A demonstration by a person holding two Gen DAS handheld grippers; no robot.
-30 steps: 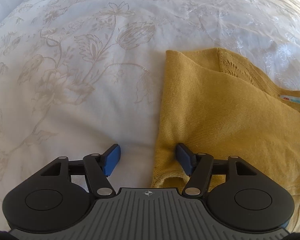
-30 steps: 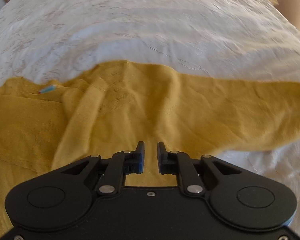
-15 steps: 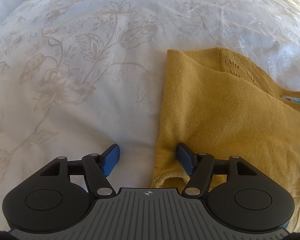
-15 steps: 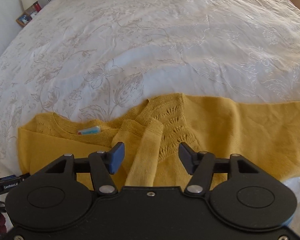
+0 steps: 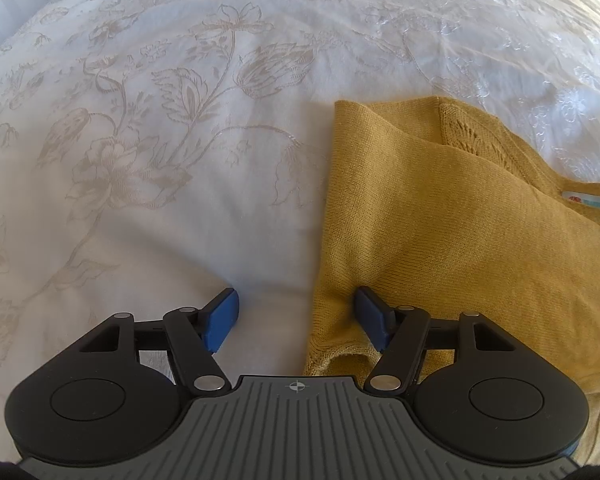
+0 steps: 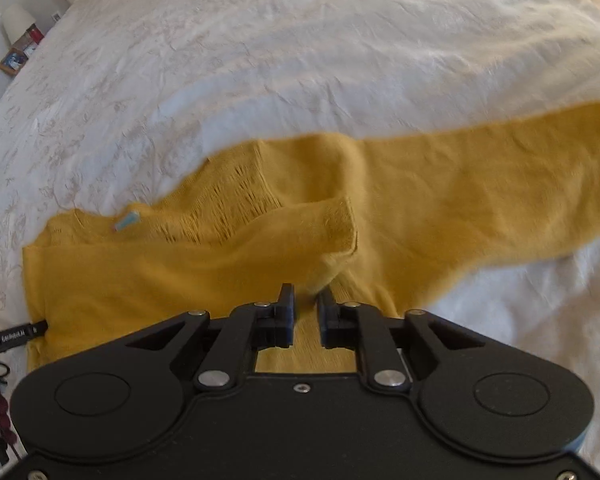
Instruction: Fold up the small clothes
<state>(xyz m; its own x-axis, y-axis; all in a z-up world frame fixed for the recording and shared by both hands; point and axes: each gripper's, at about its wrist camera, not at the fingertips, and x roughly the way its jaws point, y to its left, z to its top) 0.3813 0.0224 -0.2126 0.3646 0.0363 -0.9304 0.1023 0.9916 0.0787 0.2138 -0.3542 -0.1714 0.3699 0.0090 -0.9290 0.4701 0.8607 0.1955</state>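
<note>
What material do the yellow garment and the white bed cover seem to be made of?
Yellow garment: fine knit, likely cotton or wool blend; matte, with visible stitch rows and an openwork panel. Bed cover: woven cloth, perhaps cotton; slight sheen, with a beige floral pattern.

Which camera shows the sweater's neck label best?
The left wrist view: the label is sharp, with its print visible on the sweater. The right wrist view shows it only as a small, blurred pale patch.

Two black handheld grippers w/ blue pads
Left gripper point(image 5: 296, 316): ribbed grey plate, crosshair mark, silver pivots. Right gripper point(image 6: 306, 316): plain black, silver screws.
</note>
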